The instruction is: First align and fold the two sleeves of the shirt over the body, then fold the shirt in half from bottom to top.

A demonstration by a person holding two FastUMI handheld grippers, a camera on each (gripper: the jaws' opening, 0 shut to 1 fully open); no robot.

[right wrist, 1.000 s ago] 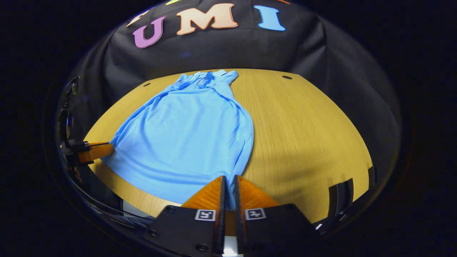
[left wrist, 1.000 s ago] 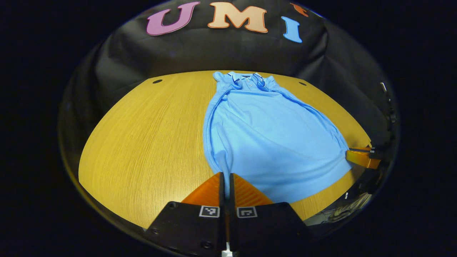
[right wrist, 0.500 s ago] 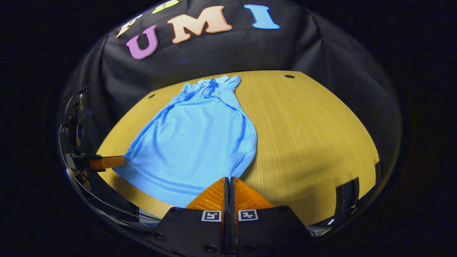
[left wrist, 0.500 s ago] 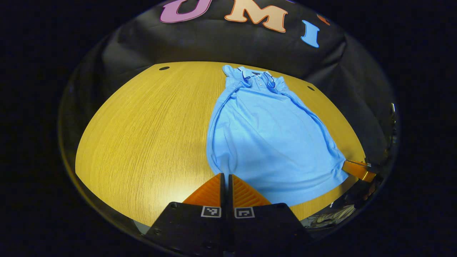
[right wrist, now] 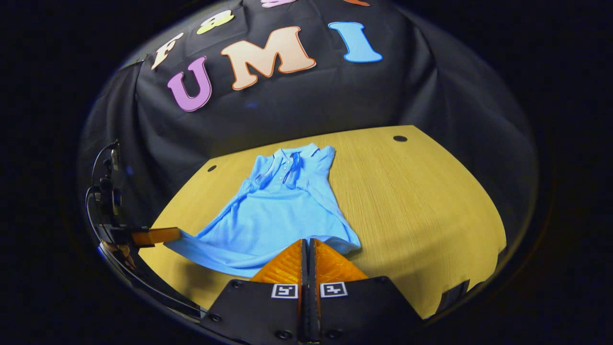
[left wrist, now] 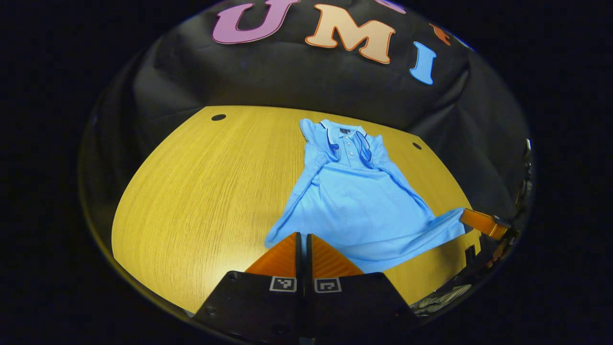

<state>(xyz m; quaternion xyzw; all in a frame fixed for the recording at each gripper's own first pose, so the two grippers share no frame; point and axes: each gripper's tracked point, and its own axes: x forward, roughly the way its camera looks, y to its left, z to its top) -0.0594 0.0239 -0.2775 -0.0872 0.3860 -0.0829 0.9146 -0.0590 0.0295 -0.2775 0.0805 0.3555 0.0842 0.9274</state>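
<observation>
A recording booth, not a home, was indicated. A black cloth wall (left wrist: 306, 86) was draped behind and around a bare wooden table (left wrist: 201, 191). Cable holes (left wrist: 218, 117) were noted in the tabletop, with darkness beyond.

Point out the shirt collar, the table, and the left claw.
shirt collar (left wrist: 346, 136): left gripper view, on the button placket between the collar flaps.
table (left wrist: 201, 191): left gripper view, on bare wood left of the shirt.
left claw (left wrist: 301, 242): left gripper view, between its fingertips at the hem corner.
</observation>
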